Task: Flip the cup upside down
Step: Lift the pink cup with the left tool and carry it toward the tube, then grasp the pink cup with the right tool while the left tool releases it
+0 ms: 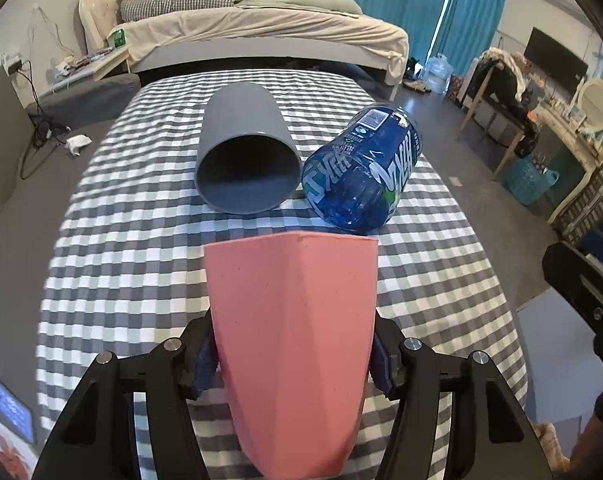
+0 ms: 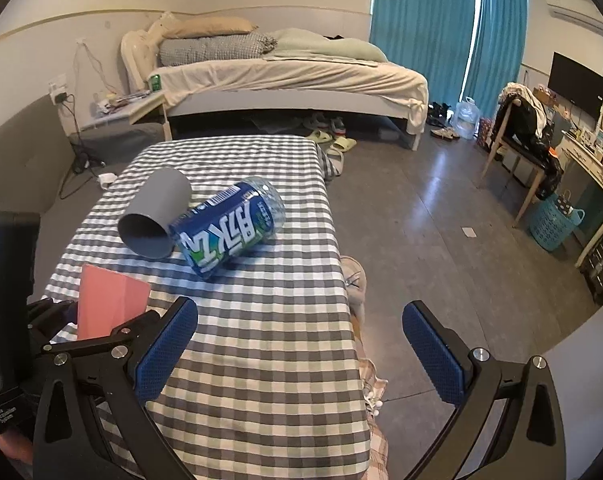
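Observation:
My left gripper [image 1: 289,364] is shut on a pink faceted cup [image 1: 293,340], held above the checkered table with its flat end pointing away from me. The pink cup also shows in the right wrist view [image 2: 109,304], at the table's near left. My right gripper [image 2: 299,344] is open and empty, above the table's near right edge. A grey cup [image 1: 245,152] lies on its side mid-table, its mouth facing me; it also shows in the right wrist view [image 2: 155,216].
A blue-labelled plastic bottle [image 1: 365,168] lies on its side touching the grey cup's right side. The table's checkered cloth [image 2: 261,340] drops off at the right to bare floor. A bed stands behind the table, with a chair and desk at the far right.

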A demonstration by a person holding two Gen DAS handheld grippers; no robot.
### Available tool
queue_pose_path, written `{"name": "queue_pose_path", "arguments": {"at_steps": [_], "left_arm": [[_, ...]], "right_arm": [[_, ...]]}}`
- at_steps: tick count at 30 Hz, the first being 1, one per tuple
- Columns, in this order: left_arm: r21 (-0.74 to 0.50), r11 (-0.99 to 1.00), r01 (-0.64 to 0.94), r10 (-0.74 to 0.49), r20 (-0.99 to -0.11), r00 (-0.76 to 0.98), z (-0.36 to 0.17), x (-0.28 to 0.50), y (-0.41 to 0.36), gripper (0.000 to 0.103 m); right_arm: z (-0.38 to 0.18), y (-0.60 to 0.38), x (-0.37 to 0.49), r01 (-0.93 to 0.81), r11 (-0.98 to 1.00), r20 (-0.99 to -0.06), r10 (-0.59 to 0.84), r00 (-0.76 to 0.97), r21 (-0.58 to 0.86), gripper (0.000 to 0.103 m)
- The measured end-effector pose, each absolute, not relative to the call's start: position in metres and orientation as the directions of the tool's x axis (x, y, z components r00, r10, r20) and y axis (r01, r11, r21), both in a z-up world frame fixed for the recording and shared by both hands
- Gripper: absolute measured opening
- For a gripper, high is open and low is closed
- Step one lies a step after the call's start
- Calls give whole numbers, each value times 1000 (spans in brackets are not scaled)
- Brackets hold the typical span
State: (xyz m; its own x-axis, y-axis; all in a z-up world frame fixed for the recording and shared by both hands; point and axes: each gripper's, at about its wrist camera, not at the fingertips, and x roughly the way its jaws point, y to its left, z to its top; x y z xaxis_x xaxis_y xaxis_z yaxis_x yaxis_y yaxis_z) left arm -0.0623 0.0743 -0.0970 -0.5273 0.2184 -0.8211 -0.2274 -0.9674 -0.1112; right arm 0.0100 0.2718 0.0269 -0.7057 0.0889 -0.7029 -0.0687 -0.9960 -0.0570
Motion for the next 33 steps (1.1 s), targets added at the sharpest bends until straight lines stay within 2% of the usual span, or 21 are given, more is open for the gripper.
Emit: {"name": "queue_pose_path", "arguments": {"at_steps": [2, 3, 5, 8, 14, 21, 24, 29, 33], "left_arm": [[-121, -964, -238, 231, -826, -515, -100, -63, 75, 69], [-119, -962, -248, 233, -829, -509, -102, -62, 76, 80], [-124, -958, -258, 243, -827, -507, -101, -60, 75, 92], [-152, -950, -272, 274, -822, -498, -96, -54, 71, 97], [-124, -955, -270, 255, -809, -529, -77, -30, 52, 99], [-43, -977, -210, 180, -694, -697, -38, 0, 15, 103], [-24, -987, -157, 132, -673, -728, -30, -1, -6, 103], [-88, -993, -81, 118, -657, -745, -28, -2, -35, 103], [-43, -997, -67, 79, -631, -772, -28, 5, -42, 103]], "right_arm": [[25, 272, 8, -72, -996, -708, 94, -700, -60, 103], [24, 271, 6, -77, -995, -708, 99, -700, -62, 103], [23, 272, 5, -81, -995, -707, 94, -700, -52, 103], [21, 273, 3, -89, -995, -713, 89, -696, -37, 103], [36, 274, 9, -101, -995, -674, 81, -734, -9, 103], [60, 253, 28, -72, -997, -629, 43, -776, 20, 103], [62, 230, 33, -13, -1000, -641, 10, -768, 1, 103], [55, 196, 37, 71, -997, -680, -38, -732, -21, 103], [33, 173, 36, 115, -993, -733, -50, -679, -39, 103]]}}
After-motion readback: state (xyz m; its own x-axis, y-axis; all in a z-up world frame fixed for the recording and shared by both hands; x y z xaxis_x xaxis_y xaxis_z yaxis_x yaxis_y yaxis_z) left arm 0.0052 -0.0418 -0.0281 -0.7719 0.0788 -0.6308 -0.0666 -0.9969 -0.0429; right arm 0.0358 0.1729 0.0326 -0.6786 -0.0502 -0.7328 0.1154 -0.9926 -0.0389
